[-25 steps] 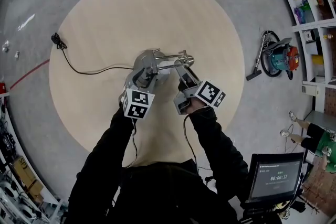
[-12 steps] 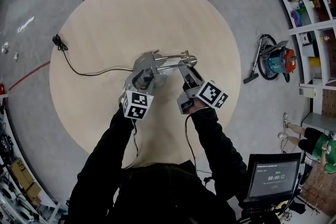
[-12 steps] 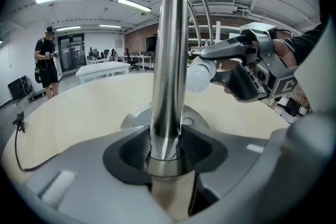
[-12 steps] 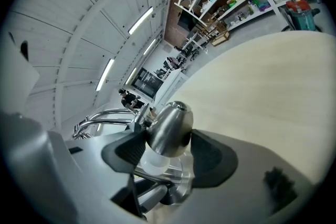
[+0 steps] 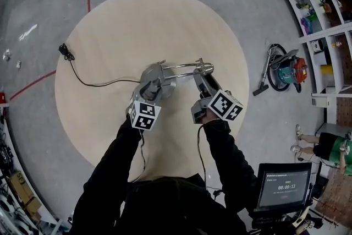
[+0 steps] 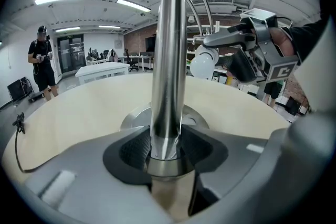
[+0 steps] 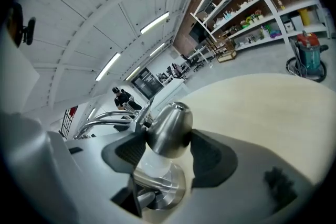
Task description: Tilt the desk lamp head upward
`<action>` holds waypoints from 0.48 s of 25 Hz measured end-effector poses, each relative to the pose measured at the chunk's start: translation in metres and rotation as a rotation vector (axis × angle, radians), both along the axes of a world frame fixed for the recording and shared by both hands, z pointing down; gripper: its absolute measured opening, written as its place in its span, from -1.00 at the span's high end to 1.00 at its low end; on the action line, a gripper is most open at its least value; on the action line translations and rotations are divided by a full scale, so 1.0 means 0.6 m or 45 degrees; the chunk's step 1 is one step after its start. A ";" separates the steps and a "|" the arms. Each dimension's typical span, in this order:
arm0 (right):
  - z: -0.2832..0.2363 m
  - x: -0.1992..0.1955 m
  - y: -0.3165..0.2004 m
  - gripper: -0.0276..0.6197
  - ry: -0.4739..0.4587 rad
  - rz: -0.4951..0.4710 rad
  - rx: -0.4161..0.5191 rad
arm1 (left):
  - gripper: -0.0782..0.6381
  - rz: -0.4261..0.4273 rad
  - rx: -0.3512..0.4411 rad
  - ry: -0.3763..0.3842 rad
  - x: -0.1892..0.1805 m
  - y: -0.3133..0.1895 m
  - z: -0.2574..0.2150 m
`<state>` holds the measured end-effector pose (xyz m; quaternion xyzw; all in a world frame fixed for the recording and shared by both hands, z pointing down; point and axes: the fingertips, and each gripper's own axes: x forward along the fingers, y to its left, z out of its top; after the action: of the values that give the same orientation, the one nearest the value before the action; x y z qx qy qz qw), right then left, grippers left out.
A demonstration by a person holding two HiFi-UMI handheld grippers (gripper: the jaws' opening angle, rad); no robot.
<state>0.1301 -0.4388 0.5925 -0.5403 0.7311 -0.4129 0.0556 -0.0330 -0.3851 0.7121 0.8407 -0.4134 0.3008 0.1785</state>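
A screen (image 5: 285,189) sits by the person's right elbow. Both forearms, in black sleeves (image 5: 118,157), reach forward side by side over the near part of the round desk (image 5: 110,25). The left tool (image 5: 150,89) points at the lamp base (image 5: 165,82), and its 2 pads pinch the upright chrome pole (image 6: 167,60) low down, just above the base. The right tool (image 7: 169,153), just to the right and a little farther out, is clamped on the lamp head (image 7: 170,123). A pad presses each side of the metal shade, and the white bulb (image 7: 152,161) end is turned toward the tool's body. 2 thin curved rods (image 5: 181,67) run from the top of the pole across to the head, which is held above the desk to the right of the base. A black cord (image 5: 93,82) trails left from the base to its plug (image 5: 66,51) near the desk's left edge. Beyond the desk, on the grey floor (image 5: 264,19) to the right, stands a vacuum cleaner (image 5: 289,67), with shelves (image 5: 322,3) behind it
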 end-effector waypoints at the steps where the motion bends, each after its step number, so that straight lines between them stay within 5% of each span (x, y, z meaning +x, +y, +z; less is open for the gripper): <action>1: -0.006 0.003 -0.002 0.05 0.030 -0.003 0.013 | 0.24 0.000 -0.003 -0.001 0.001 0.000 0.002; 12: -0.037 0.034 -0.019 0.06 0.240 -0.017 0.088 | 0.24 0.005 -0.007 -0.003 0.011 -0.013 0.026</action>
<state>0.1506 -0.4502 0.5703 -0.5697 0.7503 -0.3354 0.0025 -0.0266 -0.3926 0.7275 0.8406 -0.4110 0.3034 0.1798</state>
